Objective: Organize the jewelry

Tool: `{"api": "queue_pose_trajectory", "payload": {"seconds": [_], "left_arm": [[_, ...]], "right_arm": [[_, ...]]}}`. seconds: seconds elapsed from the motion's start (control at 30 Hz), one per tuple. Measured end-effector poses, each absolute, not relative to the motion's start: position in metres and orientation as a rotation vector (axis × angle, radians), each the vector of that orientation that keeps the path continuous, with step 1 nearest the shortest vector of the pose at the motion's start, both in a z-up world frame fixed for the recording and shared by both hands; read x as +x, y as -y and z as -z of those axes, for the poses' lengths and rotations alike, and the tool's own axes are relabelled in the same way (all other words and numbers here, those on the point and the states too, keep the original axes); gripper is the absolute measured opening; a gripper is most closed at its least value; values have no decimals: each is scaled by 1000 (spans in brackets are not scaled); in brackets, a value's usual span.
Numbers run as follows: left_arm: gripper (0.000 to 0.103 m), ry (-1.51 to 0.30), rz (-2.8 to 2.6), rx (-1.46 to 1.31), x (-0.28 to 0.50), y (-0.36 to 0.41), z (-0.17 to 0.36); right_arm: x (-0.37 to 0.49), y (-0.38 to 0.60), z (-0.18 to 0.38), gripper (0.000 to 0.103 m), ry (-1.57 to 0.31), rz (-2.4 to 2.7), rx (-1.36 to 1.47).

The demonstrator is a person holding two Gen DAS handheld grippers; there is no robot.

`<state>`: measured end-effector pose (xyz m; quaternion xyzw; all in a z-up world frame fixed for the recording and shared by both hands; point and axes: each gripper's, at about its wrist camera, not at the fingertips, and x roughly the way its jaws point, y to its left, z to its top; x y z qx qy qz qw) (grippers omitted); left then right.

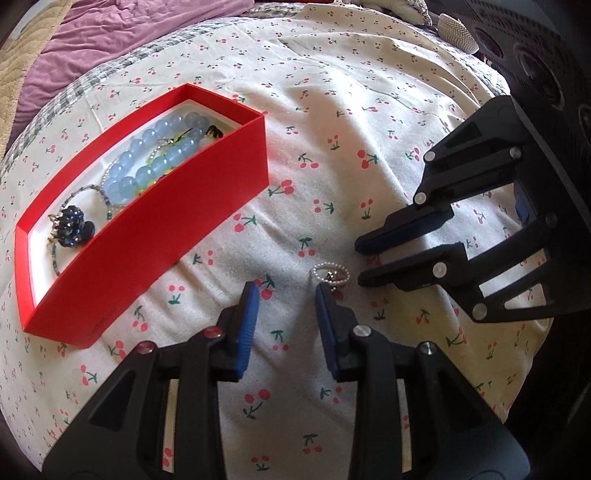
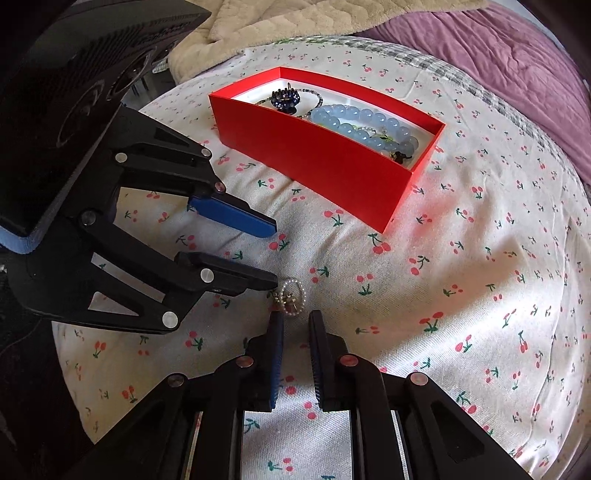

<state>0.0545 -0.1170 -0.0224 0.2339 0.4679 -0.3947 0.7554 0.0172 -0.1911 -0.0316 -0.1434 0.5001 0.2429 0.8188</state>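
Note:
A small pearl ring with a dark charm (image 1: pixel 330 277) lies on the cherry-print sheet; in the right wrist view it (image 2: pixel 291 297) sits just ahead of my right fingertips. My left gripper (image 1: pixel 286 291) is open, its right fingertip beside the ring. My right gripper (image 2: pixel 295 317) is open and empty; in the left wrist view it (image 1: pixel 358 260) points at the ring from the right. A red box (image 1: pixel 192 206) holds blue bead bracelets (image 1: pixel 162 155), a dark blue hair clip (image 1: pixel 72 227) and a thin beaded chain. The box also shows in the right wrist view (image 2: pixel 332 162).
The cherry-print sheet (image 1: pixel 332 110) covers a rounded cushion on a bed. A purple blanket (image 2: pixel 498 55) and a beige quilt (image 2: pixel 295 22) lie behind it. A checked cloth edge (image 1: pixel 122 62) runs along the far side.

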Motion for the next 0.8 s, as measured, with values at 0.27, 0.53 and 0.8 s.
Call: {"api": "queue_pose_trajectory", "payload": {"seconds": [0.27,0.53,0.8], "left_arm": [[36,-1027,936,510,44,131,23],[21,-1028,964,484,37,139,25],[8,-1024,902,483,31,126,22]], "right_arm": [[13,205,26,15,-1062,-513,-299],[10,215,21,15,-1057,-484,-268],[5,214,20,15,-1059,-487,-262]]}}
